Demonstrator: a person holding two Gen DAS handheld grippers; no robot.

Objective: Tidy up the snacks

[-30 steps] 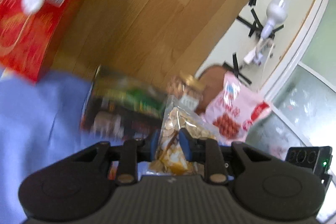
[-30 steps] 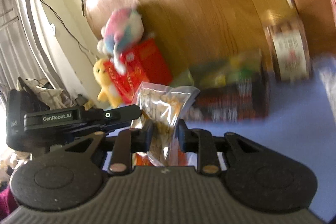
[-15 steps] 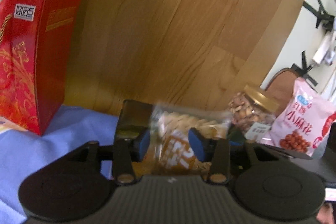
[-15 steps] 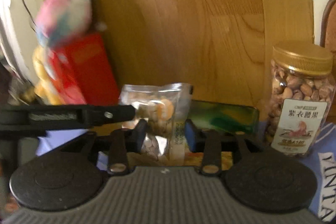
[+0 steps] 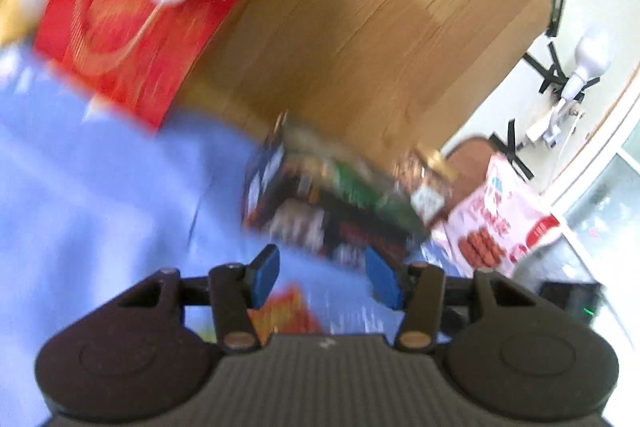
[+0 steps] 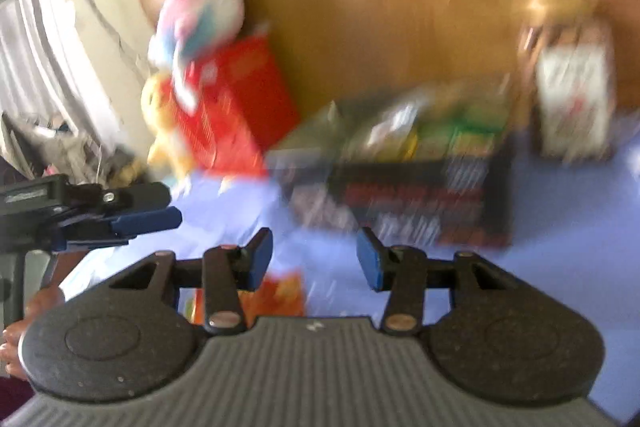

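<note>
Both views are motion-blurred. The left gripper (image 5: pixel 322 277) and the right gripper (image 6: pixel 314 263) have their blue pads apart and opening, with nothing pressed between them. An orange snack packet (image 5: pixel 286 313) lies on the blue cloth (image 5: pixel 100 195) at lower centre, just under the pads, and a dark snack box (image 6: pixel 404 183) sits at centre right.

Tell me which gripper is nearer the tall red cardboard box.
Left. The left gripper sits toward the red cardboard box; the right gripper is further over, facing the dark flat snack box. Both jaws are opening, nothing between them.
</note>
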